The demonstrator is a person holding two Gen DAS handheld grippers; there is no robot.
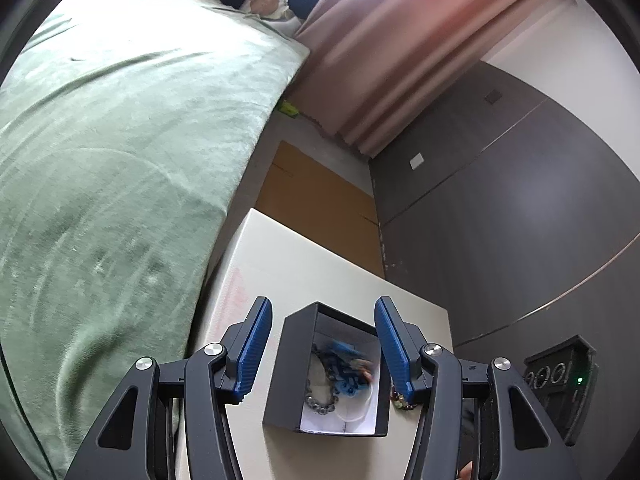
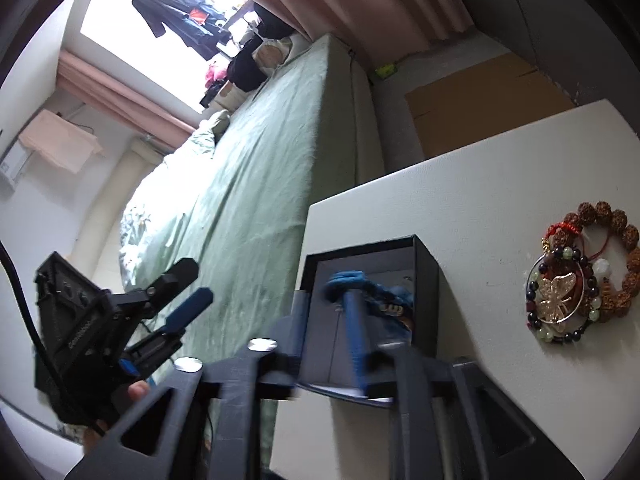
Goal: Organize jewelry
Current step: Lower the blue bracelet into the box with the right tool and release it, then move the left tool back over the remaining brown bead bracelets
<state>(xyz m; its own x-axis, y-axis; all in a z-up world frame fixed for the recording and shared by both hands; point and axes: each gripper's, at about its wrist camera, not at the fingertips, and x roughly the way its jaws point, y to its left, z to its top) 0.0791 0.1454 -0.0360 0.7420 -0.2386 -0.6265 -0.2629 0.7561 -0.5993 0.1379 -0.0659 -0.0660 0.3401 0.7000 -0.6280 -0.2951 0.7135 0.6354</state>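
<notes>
A small black jewelry box (image 1: 296, 376) with a white inside stands open on the white table (image 1: 304, 264). It holds a grey bead bracelet (image 1: 320, 400), a white ring and a blue tasselled piece (image 1: 348, 364). My left gripper (image 1: 320, 348) is open and empty, hovering above the box with one finger on each side. In the right wrist view my right gripper (image 2: 360, 320) reaches into the box (image 2: 424, 276), and its blurred blue fingers (image 2: 354, 332) look closed on the blue tasselled piece (image 2: 348, 280). A pile of bracelets with a gold butterfly (image 2: 576, 284) lies on the table to the right.
A bed with a green cover (image 1: 120, 160) runs along the table's left side. A brown cardboard sheet (image 1: 320, 204) lies on the floor beyond the table. Dark wardrobe doors (image 1: 500, 200) and a pink curtain (image 1: 400, 40) stand behind. The left gripper also shows in the right wrist view (image 2: 188, 284).
</notes>
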